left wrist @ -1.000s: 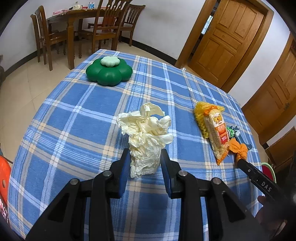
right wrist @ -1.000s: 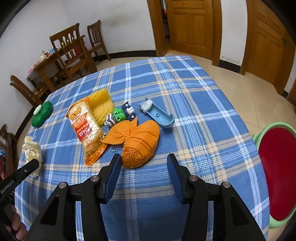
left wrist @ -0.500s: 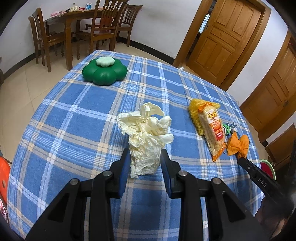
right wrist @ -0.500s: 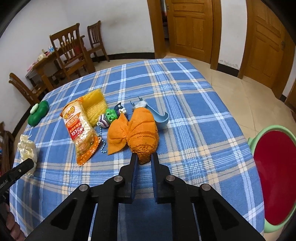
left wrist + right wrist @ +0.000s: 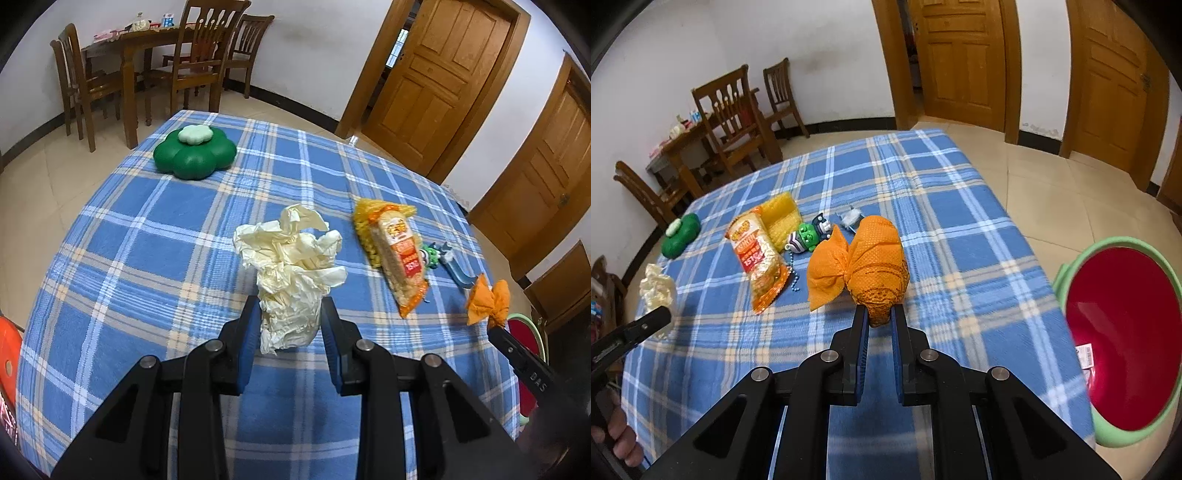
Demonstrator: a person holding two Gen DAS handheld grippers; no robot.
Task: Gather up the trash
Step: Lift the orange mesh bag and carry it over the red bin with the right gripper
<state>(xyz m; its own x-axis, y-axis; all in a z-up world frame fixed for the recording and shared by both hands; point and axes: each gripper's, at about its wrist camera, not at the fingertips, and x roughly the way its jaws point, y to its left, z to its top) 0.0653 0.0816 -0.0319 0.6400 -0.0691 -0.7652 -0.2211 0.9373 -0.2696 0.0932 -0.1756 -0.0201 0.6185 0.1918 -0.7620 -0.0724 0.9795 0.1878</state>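
Left gripper (image 5: 290,317): both blue-padded fingers press against the sides of the crumpled cream paper wad (image 5: 291,273), clamped on its lower end. The wad stands upright between them; whether its base touches the blue plaid tablecloth (image 5: 147,258) cannot be told.

Right gripper (image 5: 880,320): fingers pinched tight on the narrow end of the orange mesh bundle (image 5: 875,258). In the left wrist view the bundle appears raised off the cloth, near the table's right edge.

On the cloth, between the 2 grippers: 1 snack packet (image 5: 757,254) lying partly over a yellow mesh piece (image 5: 780,218), with a small green toy figure (image 5: 809,236) and a beaded chain just beside it. 1 green flower-shaped container (image 5: 194,153) sits well apart toward the far left corner.

Off the table's right side: a bin with pale green rim (image 5: 1075,266) and red interior, mouth facing the right wrist camera.
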